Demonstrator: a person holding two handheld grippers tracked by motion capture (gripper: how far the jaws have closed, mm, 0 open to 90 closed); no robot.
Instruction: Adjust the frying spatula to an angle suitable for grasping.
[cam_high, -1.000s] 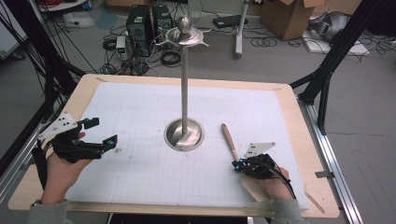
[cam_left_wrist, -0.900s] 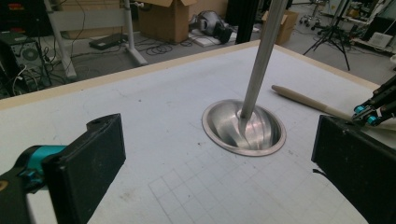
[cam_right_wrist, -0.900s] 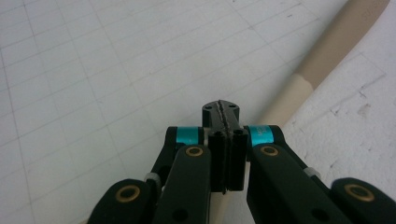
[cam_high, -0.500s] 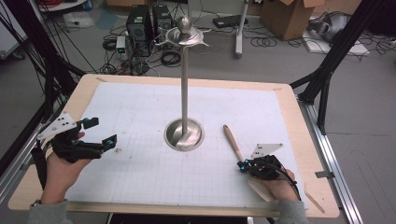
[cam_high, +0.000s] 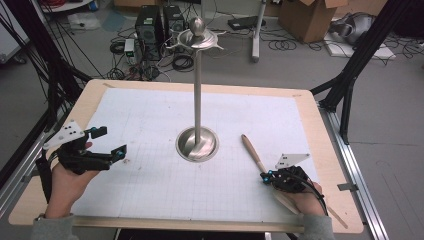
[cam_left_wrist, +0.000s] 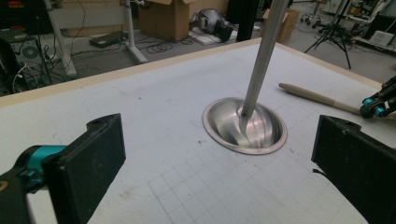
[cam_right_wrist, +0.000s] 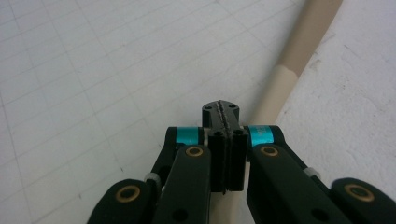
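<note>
With our right hand-held gripper pinched together over the wooden stick lying on the worktop, and the left hand-held gripper apart, we risk nudging the stick rolling.

You had nothing readable in front of you: no words, labels, brands or numbers could be made out. The white sheet on the table carried only a plain printed grid.

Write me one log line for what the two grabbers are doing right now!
left gripper: open, empty, off the paper | right gripper: shut, empty, above wooden stick | metal stand: upright, untouched
</note>
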